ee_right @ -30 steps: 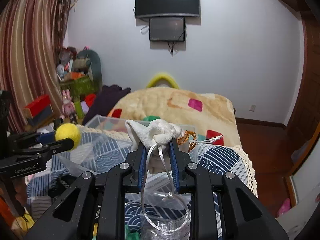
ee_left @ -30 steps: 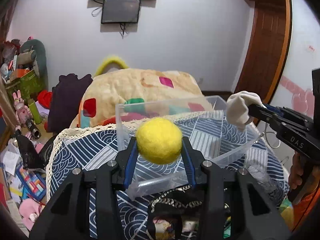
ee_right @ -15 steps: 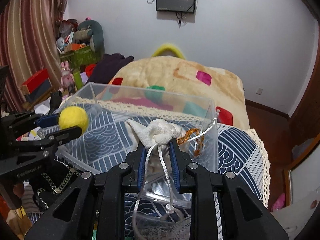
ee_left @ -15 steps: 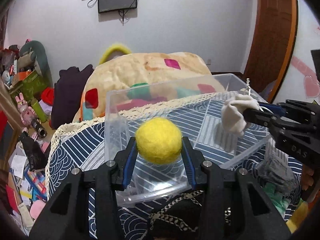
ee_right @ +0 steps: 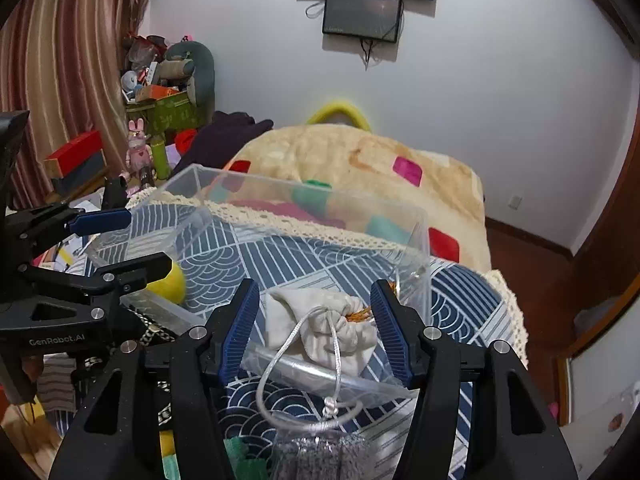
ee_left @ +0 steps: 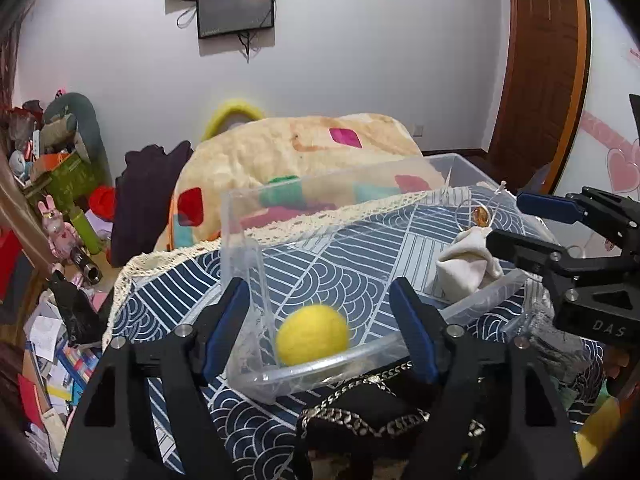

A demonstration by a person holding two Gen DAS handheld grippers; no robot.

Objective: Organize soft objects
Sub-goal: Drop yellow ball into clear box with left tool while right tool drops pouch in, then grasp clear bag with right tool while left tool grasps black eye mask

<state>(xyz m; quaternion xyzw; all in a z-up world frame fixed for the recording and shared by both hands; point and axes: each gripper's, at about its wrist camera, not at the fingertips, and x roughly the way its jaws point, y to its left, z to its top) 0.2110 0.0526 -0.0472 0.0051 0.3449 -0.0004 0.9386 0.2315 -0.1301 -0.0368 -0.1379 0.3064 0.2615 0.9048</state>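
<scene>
A clear plastic bin (ee_left: 240,216) (ee_right: 420,236) stands on a blue patterned cloth. A yellow felt ball (ee_left: 313,335) (ee_right: 170,282) lies inside it at the near left corner. A white drawstring pouch (ee_left: 466,266) (ee_right: 320,330) lies inside at the right end, its cord hanging over the rim. My left gripper (ee_left: 320,328) (ee_right: 116,240) is open and empty above the ball. My right gripper (ee_right: 314,330) (ee_left: 516,220) is open and empty around the pouch.
A black pouch with gold chain trim (ee_left: 360,420) lies just before the bin. A grey knitted item (ee_right: 312,456) and green fabric (ee_right: 236,452) lie near the front edge. A beige blanket (ee_left: 296,152) is heaped behind; clutter fills the floor at left (ee_left: 48,320).
Both grippers opened. The yellow ball dropped from the left gripper into the bin, and the pouch dropped from the right gripper into the bin's right end.
</scene>
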